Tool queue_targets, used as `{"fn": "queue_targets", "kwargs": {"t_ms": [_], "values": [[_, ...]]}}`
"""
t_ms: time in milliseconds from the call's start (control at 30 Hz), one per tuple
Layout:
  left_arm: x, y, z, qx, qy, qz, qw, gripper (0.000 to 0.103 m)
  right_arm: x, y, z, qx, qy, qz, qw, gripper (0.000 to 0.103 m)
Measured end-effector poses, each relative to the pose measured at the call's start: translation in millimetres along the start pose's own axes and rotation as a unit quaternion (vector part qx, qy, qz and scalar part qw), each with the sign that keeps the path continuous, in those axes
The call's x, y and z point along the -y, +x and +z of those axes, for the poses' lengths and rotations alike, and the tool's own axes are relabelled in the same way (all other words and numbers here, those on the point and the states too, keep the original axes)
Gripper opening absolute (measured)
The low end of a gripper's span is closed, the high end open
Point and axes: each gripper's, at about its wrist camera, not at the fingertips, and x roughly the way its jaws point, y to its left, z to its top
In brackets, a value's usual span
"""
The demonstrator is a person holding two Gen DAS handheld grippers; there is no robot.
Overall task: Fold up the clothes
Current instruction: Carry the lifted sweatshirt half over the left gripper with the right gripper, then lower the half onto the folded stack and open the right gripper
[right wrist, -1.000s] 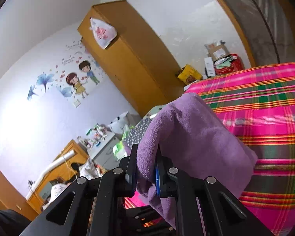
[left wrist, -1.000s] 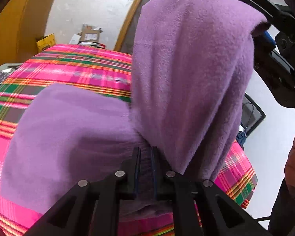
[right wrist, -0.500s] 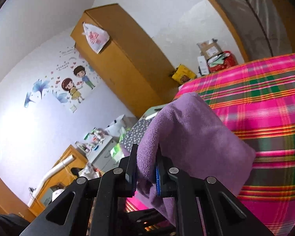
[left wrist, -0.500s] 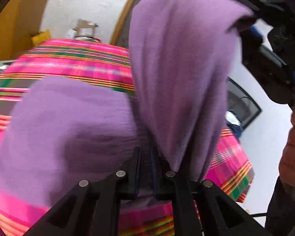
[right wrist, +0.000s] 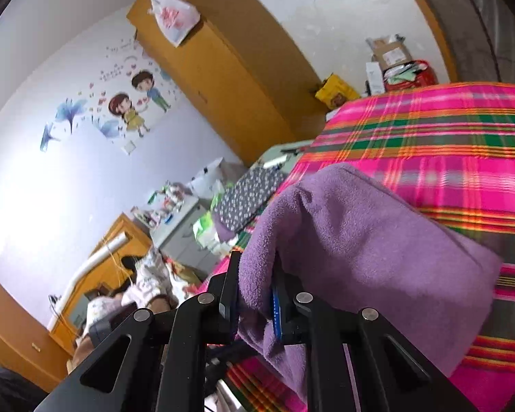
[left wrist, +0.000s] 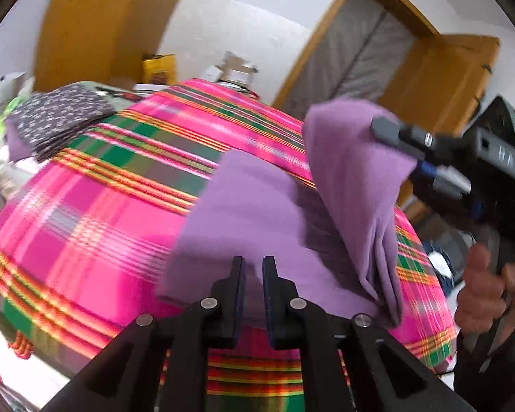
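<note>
A purple fleece cloth (left wrist: 257, 213) lies on a table covered in pink plaid (left wrist: 103, 223). My left gripper (left wrist: 254, 262) is shut on the cloth's near edge, low over the table. The cloth's right part is lifted into a hanging fold. One finger (left wrist: 395, 132) of the right gripper shows at the top of that fold. In the right wrist view the purple cloth (right wrist: 360, 240) drapes over and between the fingers of my right gripper (right wrist: 257, 264). Its jaws are opening, with the cloth still caught between them.
A folded dark dotted garment (left wrist: 61, 116) lies at the table's far left corner. Boxes (left wrist: 237, 68) and a wooden wardrobe (right wrist: 223, 68) stand behind the table. A person's hand (left wrist: 480, 292) grips the right tool at the right edge. Cluttered furniture (right wrist: 175, 213) fills the left side.
The raised fold has come down and now sits lower and further right in the left view. The left gripper has slid sideways along the table, keeping its hold. More plaid shows on the left.
</note>
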Motion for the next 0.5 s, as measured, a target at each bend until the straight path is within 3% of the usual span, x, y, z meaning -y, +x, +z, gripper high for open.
{"fn": "queue_targets", "kwargs": {"t_ms": [67, 167, 233, 367, 500], "values": [[-5, -3, 2, 0.006, -0.006, 0.006, 0.9999, 0.009, 1, 21, -3, -0.028, -0.005, -0.003, 1.0, 0.018], [-13, -7, 5, 0.012, -0.012, 0.01, 0.9998, 0.009, 4, 49, -11, -0.07, -0.007, -0.003, 0.998, 0.032], [-17, -10, 6, 0.016, -0.016, 0.013, 0.9997, 0.009, 4, 57, -16, -0.082, -0.006, 0.009, 0.997, 0.034], [-21, -9, 10, 0.021, -0.025, 0.007, 0.9994, 0.01, 1, 45, -16, -0.062, -0.013, 0.034, 0.997, 0.034], [-19, -4, 14, 0.021, -0.03, -0.014, 0.9992, 0.02, 12, 20, -11, -0.026, -0.006, 0.024, 0.999, 0.034]]}}
